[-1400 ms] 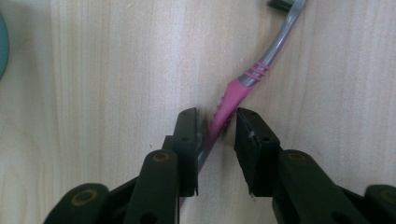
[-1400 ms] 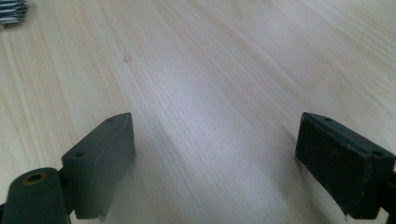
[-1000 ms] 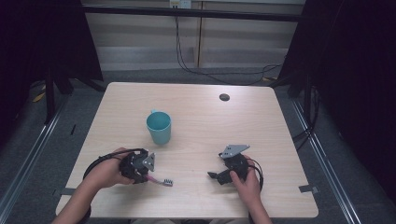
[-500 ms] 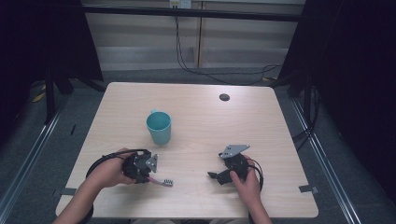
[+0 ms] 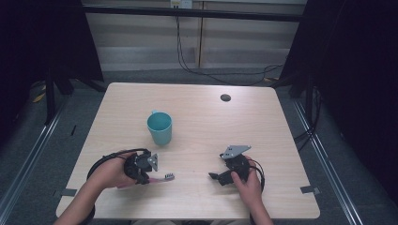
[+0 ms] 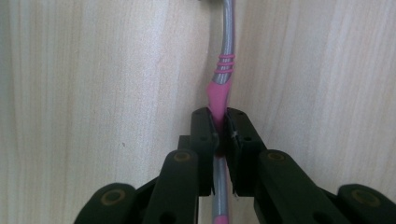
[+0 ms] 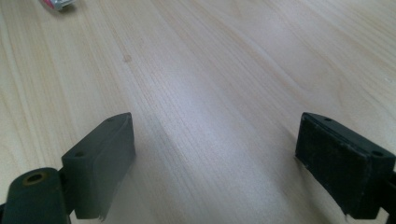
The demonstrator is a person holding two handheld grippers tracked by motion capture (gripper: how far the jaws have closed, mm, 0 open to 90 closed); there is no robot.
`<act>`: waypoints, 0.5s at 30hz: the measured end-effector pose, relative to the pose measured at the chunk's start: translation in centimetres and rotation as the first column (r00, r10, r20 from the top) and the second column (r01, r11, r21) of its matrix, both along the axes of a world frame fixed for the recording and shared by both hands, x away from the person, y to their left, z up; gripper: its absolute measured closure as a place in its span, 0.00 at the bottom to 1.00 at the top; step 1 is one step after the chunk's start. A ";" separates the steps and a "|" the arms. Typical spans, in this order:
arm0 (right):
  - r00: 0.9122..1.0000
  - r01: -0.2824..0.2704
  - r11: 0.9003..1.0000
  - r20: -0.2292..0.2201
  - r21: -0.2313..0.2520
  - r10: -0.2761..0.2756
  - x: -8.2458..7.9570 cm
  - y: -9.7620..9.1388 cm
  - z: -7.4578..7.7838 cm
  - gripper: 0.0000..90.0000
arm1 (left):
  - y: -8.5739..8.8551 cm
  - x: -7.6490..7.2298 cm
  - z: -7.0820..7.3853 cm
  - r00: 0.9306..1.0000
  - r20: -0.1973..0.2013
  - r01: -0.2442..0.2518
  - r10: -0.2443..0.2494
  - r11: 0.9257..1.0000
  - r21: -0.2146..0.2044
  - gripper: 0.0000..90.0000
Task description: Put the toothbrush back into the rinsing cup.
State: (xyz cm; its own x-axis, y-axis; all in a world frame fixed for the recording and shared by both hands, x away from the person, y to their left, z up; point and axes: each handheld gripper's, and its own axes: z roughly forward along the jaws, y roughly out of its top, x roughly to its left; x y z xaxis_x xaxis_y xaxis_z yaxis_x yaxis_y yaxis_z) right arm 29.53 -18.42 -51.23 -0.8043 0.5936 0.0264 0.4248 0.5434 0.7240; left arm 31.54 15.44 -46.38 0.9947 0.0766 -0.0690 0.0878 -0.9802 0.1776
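A pink and grey toothbrush [image 5: 163,178] lies on the wooden table [image 5: 234,126] near its front left. My left gripper [image 5: 144,177] points down at it. In the left gripper view the jaws have just been closing and now pinch the pink part of the toothbrush handle [image 6: 219,91] between the left gripper's [image 6: 220,122] pads. The brush head pokes out to the right of the hand. My right gripper [image 5: 216,177] rests low at the front right, held by a hand. Its jaws stand wide apart over bare wood in the right gripper [image 7: 215,154] view, with nothing between them.
A teal cup [image 5: 160,127] stands upright behind the left hand, a little left of the table's middle. A small dark round disc [image 5: 225,97] lies near the far edge. Cables trail from both grippers. Dark curtains and floor rails flank the table.
The toothbrush's head end has swung slightly away from the table's front edge under the left gripper. Both hands stay where they were.
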 end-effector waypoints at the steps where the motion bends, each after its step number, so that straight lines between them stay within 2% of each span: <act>1: 1.000 0.000 1.000 0.000 -0.001 0.000 0.0 0.0 0.0 0.13 | 0.0 0.0 -0.1 1.000 -0.005 -0.007 0.007 1.000 -0.010 0.91; 8: 1.000 0.000 1.000 0.000 0.000 0.000 0.0 0.0 0.0 0.13 | -0.2 0.1 0.4 0.996 -0.045 -0.080 0.080 0.997 0.004 0.92; 12: 1.000 0.001 1.000 -0.001 -0.001 -0.001 0.0 0.0 0.0 0.13 | 0.0 0.3 1.0 0.994 -0.042 -0.104 0.104 0.995 0.005 0.92; 15: 1.000 0.001 1.000 -0.001 0.000 -0.001 0.0 0.0 0.0 0.13 | 0.2 0.4 1.4 0.990 -0.036 -0.141 0.140 0.990 -0.025 0.92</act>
